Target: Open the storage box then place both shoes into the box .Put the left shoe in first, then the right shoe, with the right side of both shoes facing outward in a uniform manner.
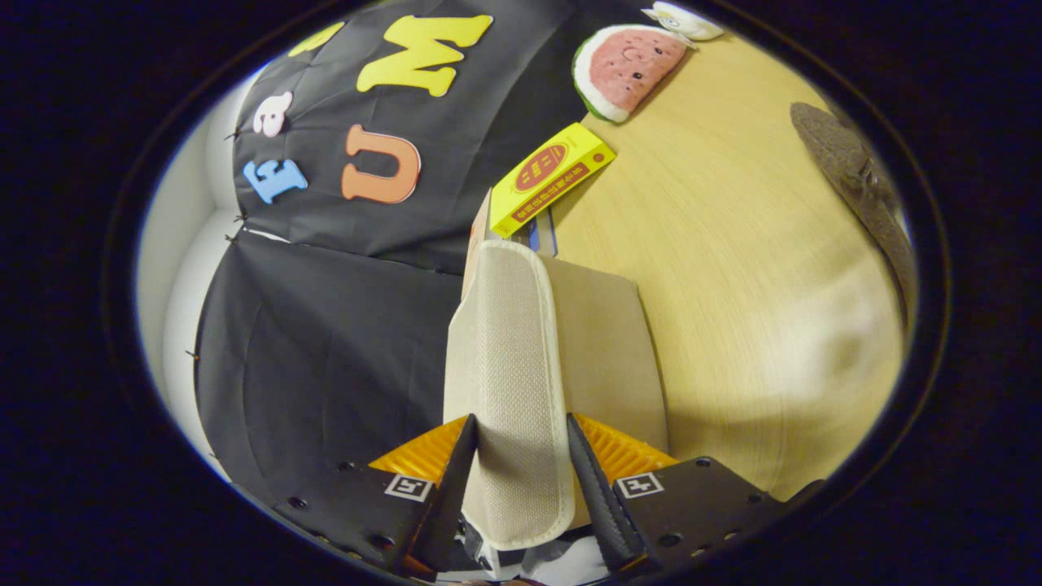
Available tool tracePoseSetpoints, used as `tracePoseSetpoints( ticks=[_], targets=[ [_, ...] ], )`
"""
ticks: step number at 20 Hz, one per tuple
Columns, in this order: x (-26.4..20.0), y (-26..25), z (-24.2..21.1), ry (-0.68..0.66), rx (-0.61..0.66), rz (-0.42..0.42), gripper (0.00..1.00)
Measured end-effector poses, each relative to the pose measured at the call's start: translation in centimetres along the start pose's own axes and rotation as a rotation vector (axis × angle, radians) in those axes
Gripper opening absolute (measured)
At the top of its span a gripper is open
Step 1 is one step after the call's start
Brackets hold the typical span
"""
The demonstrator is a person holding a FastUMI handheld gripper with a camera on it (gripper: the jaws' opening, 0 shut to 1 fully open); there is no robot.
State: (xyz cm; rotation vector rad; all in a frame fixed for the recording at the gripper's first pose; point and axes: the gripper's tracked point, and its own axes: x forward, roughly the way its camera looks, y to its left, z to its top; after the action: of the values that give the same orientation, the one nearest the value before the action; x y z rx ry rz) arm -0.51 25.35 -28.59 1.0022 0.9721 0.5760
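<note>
Storage box [602,342] is sitting on the table [733,268] just ahead, its beige fabric lid flap [513,382] being clenched between both fingers of the tongs [514,456].

Storage box lid [509,366] between the gripper [521,480] fingers, both pressing it; storage box [606,350] just right; carton [549,179] beyond; watermelon plush [627,69] farther on table [733,268]; cloth wall left

Beige fabric box lid [513,382] stands upright, raised.
</note>
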Motion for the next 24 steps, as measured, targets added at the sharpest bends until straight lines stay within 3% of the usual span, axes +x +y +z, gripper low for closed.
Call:
tracePoseSetpoints(
  ticks=[7, 9, 10, 11, 13, 17, 20, 24],
  targets=[
    [-2.8, 0.3, -0.2, 0.046, -0.03, -0.001, 0.64],
    [-3.4, -2.1, 1.0, -0.019, -0.033, -0.102, 0.23],
    [-2.4, -1.6, 1.0, -0.015, -0.006, -0.067, 0.02],
    [-2.7, -0.7, 0.8, 0.0, 0.038, -0.017, 0.03],
    [-2.5, -0.8, 1.1, -0.014, 0.048, -0.009, 0.03],
    [-2.1, -0.1, 0.5, -0.002, 0.016, 0.044, 0.42],
    [-1.0, -0.1, -0.9, 0.056, 0.002, 0.055, 0.83],
    [0.5, -0.3, -1.1, 0.085, 0.128, 0.136, 0.83]
  ],
)
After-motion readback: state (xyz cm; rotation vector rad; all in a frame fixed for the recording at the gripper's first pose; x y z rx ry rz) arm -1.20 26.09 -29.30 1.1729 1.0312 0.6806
